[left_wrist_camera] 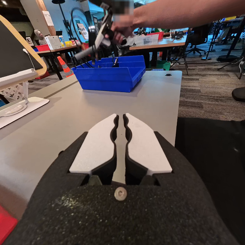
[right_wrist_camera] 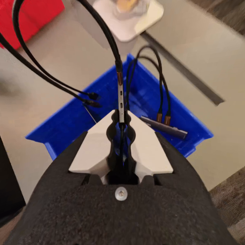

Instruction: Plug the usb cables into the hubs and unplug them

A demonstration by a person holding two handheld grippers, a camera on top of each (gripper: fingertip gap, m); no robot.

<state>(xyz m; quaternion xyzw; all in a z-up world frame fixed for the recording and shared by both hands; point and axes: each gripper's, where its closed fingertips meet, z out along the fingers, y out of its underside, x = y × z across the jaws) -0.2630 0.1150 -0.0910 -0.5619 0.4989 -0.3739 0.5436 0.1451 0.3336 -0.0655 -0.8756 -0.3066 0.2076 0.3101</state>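
Observation:
My right gripper (right_wrist_camera: 121,114) is shut on a slim silver USB hub (right_wrist_camera: 121,100) and holds it in the air over the blue bin (right_wrist_camera: 66,119). Black cables are plugged into the hub's far end by a copper-collared plug (right_wrist_camera: 119,78); their loose plugs (right_wrist_camera: 92,98) dangle over the bin. A second, dark grey hub (right_wrist_camera: 165,128) lies in the bin with two cables (right_wrist_camera: 162,117) plugged in. In the left wrist view the right gripper (left_wrist_camera: 95,53) hangs over the bin (left_wrist_camera: 110,78) with the hub (left_wrist_camera: 83,53). My left gripper (left_wrist_camera: 120,116) is shut and empty, low over the grey table (left_wrist_camera: 79,112).
A screen on a white stand (left_wrist_camera: 25,104) stands at the left of the table; its base shows in the right wrist view (right_wrist_camera: 132,23). A red box (right_wrist_camera: 33,17) lies near the table's front left. The table's right edge (left_wrist_camera: 178,106) drops to carpet. Left tips to right tips: about 45 cm.

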